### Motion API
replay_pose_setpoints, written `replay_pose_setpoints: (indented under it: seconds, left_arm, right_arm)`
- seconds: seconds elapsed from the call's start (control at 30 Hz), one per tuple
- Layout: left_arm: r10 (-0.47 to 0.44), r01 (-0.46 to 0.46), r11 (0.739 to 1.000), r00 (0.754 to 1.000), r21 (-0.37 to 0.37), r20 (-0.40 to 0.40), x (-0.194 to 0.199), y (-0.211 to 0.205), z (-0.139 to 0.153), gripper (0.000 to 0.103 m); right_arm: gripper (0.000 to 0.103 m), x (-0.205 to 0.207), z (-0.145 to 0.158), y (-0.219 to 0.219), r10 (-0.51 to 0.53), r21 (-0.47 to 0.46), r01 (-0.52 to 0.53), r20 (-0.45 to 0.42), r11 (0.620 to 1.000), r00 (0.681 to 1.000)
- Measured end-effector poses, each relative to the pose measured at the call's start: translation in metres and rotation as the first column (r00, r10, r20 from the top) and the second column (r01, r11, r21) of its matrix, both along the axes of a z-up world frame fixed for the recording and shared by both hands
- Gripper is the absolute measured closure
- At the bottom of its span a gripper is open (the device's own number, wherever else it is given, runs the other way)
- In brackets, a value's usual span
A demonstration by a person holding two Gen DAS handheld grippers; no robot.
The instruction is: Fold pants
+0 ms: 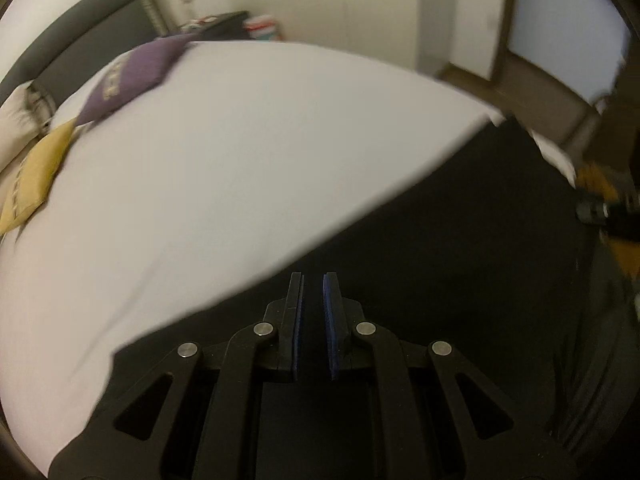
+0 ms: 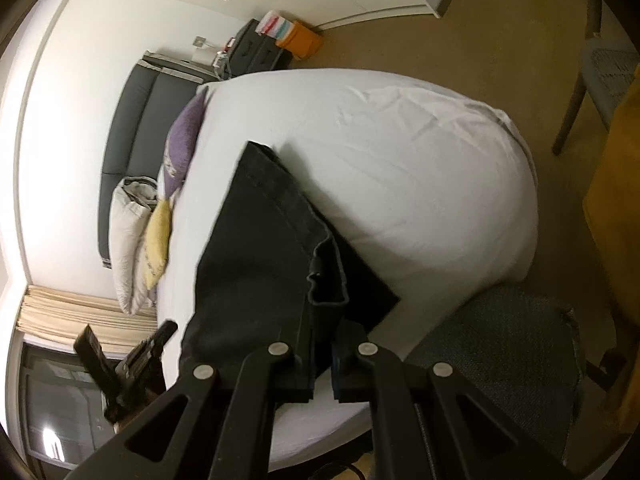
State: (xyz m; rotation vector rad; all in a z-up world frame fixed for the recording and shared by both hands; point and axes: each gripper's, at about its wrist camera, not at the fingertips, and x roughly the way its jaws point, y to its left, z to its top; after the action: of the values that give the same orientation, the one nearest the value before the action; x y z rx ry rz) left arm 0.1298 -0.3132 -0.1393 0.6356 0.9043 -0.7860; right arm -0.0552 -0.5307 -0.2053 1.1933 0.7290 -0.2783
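On the bed [image 2: 400, 168], both claws pinch black pants [image 2: 260, 248].

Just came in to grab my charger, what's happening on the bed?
A person is folding a pair of black denim pants on the white-sheeted bed, with a two-finger gripper in each hand. The right gripper is shut on the pants' edge. The left gripper is also shut, with dark fabric spread beneath it.

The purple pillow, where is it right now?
The purple pillow lies at the head of the bed, left in both views, against the grey headboard, with the yellow pillow next to it.
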Motion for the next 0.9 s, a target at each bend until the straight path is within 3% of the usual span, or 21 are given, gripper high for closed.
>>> replay_pose_setpoints:
  seconds: [0.07,0.13,0.2,0.33,0.43,0.47,0.5,0.53,0.57,0.6,0.67,0.77,0.9]
  left_arm:
    - [0.037,-0.035,0.998,0.998,0.057,-0.046,0.015,0.006,-0.034,0.094]
    - [0.055,-0.056,0.998,0.997,-0.011,-0.049,0.021,0.01,-0.051,0.094]
    - [0.078,-0.08,0.996,0.995,-0.036,-0.063,0.023,0.015,-0.049,0.094]
    - [0.045,-0.046,0.999,0.999,0.02,0.003,0.02,0.009,-0.042,0.094]
    - [0.042,-0.043,0.999,0.999,0.027,0.023,0.017,0.024,-0.043,0.094]
    - [0.05,-0.051,0.998,0.998,0.032,0.04,0.02,0.021,-0.041,0.094]
    - [0.073,-0.075,0.997,0.995,0.028,0.062,0.019,0.03,-0.037,0.094]
    - [0.095,-0.096,0.995,0.993,0.012,0.071,0.018,0.042,-0.03,0.094]
    - [0.116,-0.117,0.993,0.99,-0.002,0.078,0.018,0.052,-0.024,0.094]
    - [0.149,-0.148,0.989,0.984,-0.017,0.093,0.018,0.067,-0.017,0.094]
    - [0.188,-0.186,0.982,0.977,-0.032,0.098,0.014,0.087,-0.007,0.094]
    - [0.247,-0.244,0.969,0.964,-0.046,0.098,0.016,0.118,0.0,0.094]
    - [0.37,-0.369,0.929,0.927,-0.016,0.065,0.052,0.157,-0.013,0.094]
  right_arm:
    - [0.097,-0.001,-0.005,-0.002,-0.011,0.008,0.011,-0.003,1.0,1.0]
    - [0.097,0.0,-0.011,-0.005,-0.015,0.011,0.015,0.009,1.0,1.0]
    - [0.097,0.005,-0.014,-0.008,-0.013,0.017,0.013,0.006,1.0,1.0]
    - [0.099,0.018,-0.012,-0.008,0.074,-0.067,-0.075,-0.02,0.995,0.997]
    - [0.097,0.01,-0.013,-0.013,0.074,-0.025,-0.074,0.015,0.997,0.997]
    - [0.094,0.008,-0.01,-0.014,0.075,-0.024,-0.075,0.013,0.997,0.997]
    - [0.085,0.002,-0.004,-0.017,0.056,-0.038,-0.056,0.001,0.998,0.998]
    - [0.064,-0.003,0.001,-0.019,0.035,-0.069,-0.036,-0.024,0.997,0.999]
    - [0.054,-0.008,0.009,-0.021,-0.003,-0.123,-0.006,-0.072,0.992,0.997]
    - [0.051,-0.016,0.019,-0.023,-0.065,-0.196,0.04,-0.123,0.98,0.99]
    - [0.051,-0.022,0.037,-0.025,-0.099,-0.255,0.07,-0.103,0.964,0.99]
    - [0.051,0.001,0.063,-0.007,0.035,-0.258,-0.026,0.029,0.966,0.999]
    - [0.051,0.072,0.068,0.037,0.3,-0.218,-0.257,0.19,0.941,0.935]
